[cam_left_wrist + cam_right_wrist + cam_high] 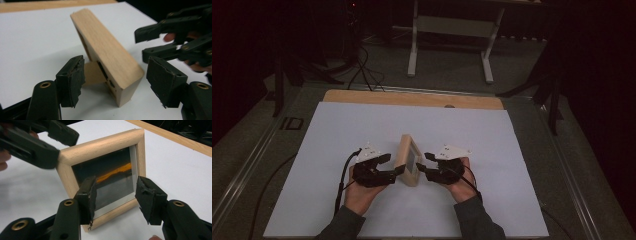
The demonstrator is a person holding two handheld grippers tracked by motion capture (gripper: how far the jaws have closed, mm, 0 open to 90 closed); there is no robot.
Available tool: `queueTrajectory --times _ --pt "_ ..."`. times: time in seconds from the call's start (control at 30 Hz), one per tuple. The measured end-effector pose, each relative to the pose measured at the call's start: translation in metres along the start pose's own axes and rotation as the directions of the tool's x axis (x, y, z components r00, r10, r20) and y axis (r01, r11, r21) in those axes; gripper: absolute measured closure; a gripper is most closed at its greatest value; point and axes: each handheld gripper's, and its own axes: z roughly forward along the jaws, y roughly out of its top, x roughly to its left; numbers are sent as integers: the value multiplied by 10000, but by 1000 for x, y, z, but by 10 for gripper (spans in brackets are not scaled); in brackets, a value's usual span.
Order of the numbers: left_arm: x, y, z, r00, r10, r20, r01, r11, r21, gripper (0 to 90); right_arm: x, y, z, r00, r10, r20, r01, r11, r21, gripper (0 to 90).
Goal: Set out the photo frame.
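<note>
A small light-wood picture frame (408, 160) stands leaning on its back stand in the middle of the white sheet (362, 125). My left gripper (393, 164) is at its left, at the back side. In the left gripper view the frame's wooden edge (107, 50) lies between the pads of the left gripper (117, 80), with gaps on both sides, so it is open. My right gripper (425, 163) faces the glass front. In the right gripper view the frame (100, 145) shows dark glass with an orange streak, and the right gripper (117, 197) stands open in front of it.
The white sheet covers a wooden tabletop whose bare strip (412, 98) runs along the far edge. Beyond the table stands a white desk frame (452, 30), with cables (362, 70) on the floor. Open sheet lies on both sides of the hands.
</note>
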Motion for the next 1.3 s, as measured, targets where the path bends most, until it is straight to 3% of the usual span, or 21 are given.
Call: queueTrajectory --times 0.17,0.37,0.57,0.73,0.93,1.13,1.3 --pt "1 -1 6 9996 -232 132 233 9997 -18 323 -1 0 -1 10000 36 67 -36 10000 16 500" --pt "-2 -2 15 9997 -162 202 158 9997 206 335 -2 0 -2 9999 42 106 -43 10000 9 498" --pt "-4 -3 17 9995 67 316 -77 9994 328 468 -4 0 -5 9997 150 200 -147 9998 -129 498" --pt "-4 -2 16 9996 72 278 -82 9992 392 477 -6 0 -8 9993 244 270 -239 9995 -216 497" --pt "-2 -2 13 9996 113 277 -123 9993 355 576 -8 1 -11 9988 262 402 -247 9991 -357 497" --pt "-6 -1 14 9985 345 436 -364 9984 426 605 -10 3 -16 9965 390 740 -342 9973 -654 499" --pt "-12 -1 15 9955 851 409 -872 9948 520 608 -15 5 -24 9935 594 975 -494 9935 -1025 511"
